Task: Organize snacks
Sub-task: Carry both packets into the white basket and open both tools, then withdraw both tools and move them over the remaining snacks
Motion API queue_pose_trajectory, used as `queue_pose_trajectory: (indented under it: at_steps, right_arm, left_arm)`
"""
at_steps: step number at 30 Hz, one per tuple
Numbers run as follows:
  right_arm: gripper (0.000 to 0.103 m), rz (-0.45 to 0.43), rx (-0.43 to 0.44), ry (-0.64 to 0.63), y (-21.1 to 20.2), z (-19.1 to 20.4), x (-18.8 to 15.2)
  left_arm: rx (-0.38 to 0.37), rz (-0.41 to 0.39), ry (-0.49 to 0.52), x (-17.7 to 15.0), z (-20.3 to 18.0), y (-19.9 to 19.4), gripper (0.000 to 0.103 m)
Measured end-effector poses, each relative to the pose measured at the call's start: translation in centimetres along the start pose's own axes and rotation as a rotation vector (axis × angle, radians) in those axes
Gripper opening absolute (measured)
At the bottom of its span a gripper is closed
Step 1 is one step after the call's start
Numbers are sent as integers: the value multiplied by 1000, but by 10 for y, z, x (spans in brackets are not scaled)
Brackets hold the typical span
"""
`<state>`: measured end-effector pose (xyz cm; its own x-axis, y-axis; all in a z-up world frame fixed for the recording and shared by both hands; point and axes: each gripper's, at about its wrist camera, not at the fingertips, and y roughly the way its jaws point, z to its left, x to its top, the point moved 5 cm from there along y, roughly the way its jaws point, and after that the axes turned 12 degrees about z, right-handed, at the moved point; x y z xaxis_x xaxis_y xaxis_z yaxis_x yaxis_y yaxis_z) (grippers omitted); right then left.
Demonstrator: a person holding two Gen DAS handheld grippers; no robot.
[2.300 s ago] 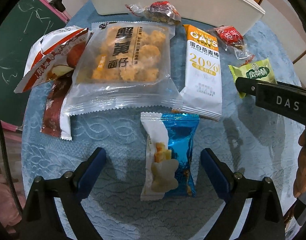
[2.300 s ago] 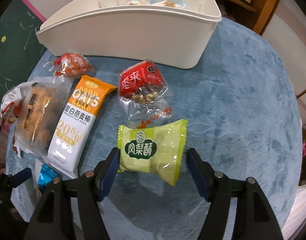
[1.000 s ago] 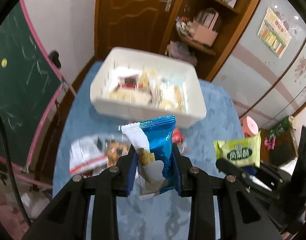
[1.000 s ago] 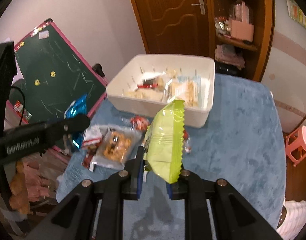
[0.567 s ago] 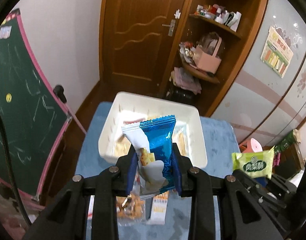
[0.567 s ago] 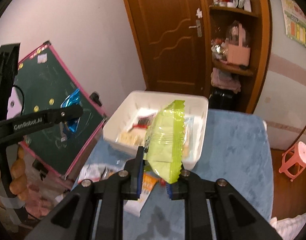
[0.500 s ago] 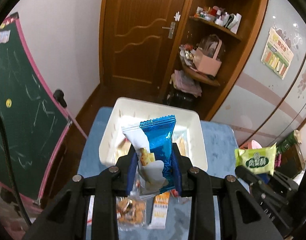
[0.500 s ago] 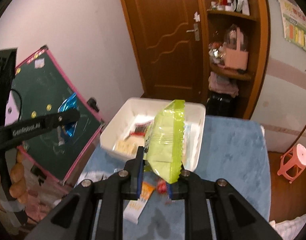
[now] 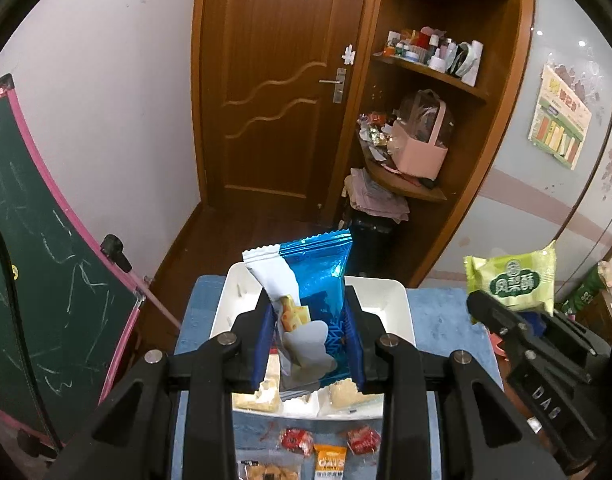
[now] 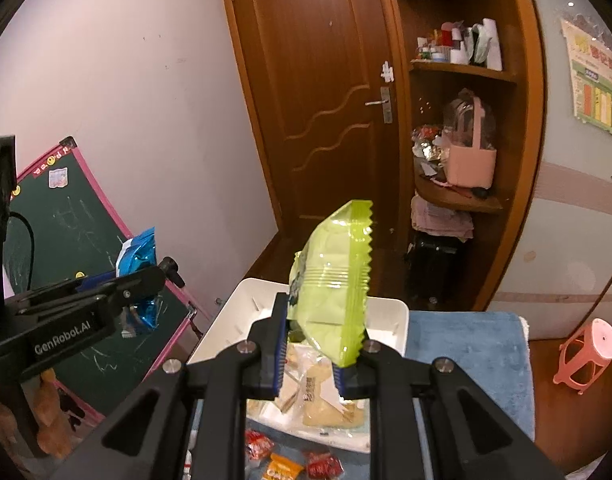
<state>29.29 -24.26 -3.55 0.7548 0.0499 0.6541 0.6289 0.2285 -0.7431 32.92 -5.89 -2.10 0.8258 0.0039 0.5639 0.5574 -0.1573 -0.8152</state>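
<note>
I had the blue snack packet (image 9: 312, 304) clamped upright between the jaws of my left gripper (image 9: 310, 344), its white corner and crimped top edge sticking up above the pads, held high above the white bin (image 9: 390, 300). My right gripper (image 10: 318, 354) was closed on the green snack packet (image 10: 334, 292), which stood on edge with its serrated seal pointing up, also raised over the bin. From the left wrist view the green packet showed off to my right, its printed face toward the camera. The bin sat on a blue tablecloth (image 10: 466, 344) and already held several pale wrapped snacks in its near end. In front of the bin, on the cloth, lay two small red candy packets (image 9: 295, 438), an orange oat bar (image 9: 330, 460) between them and nearer me, and part of a clear pack of yellow biscuits (image 9: 265, 470) to the left. Beyond the table stood a brown wooden door (image 9: 277, 92), a corner shelf with a pink basket (image 9: 420, 152), a green chalkboard (image 9: 33, 264) with a pink frame on my left, and a pink stool (image 10: 586, 354) on the floor to the right.
</note>
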Motion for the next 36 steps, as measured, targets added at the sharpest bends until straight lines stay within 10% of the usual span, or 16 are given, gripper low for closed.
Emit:
queue_pose_trajectory:
  at_steps: [3, 6, 8, 21, 36]
  right_arm:
    - [19, 40, -11, -10, 26, 2, 1]
    - [25, 117, -28, -38, 59, 2, -5]
    - [42, 175, -47, -54, 82, 1, -14]
    - [52, 228, -79, -15, 96, -8, -47]
    - [52, 171, -50, -7, 47, 0, -57]
  left_arm:
    - [21, 31, -9, 3, 4, 22, 35]
    - [39, 75, -36, 2, 12, 47, 81]
    - [71, 104, -68, -4, 23, 65, 93]
    - [101, 204, -126, -43, 61, 93, 93]
    - [100, 129, -109, -56, 66, 24, 93]
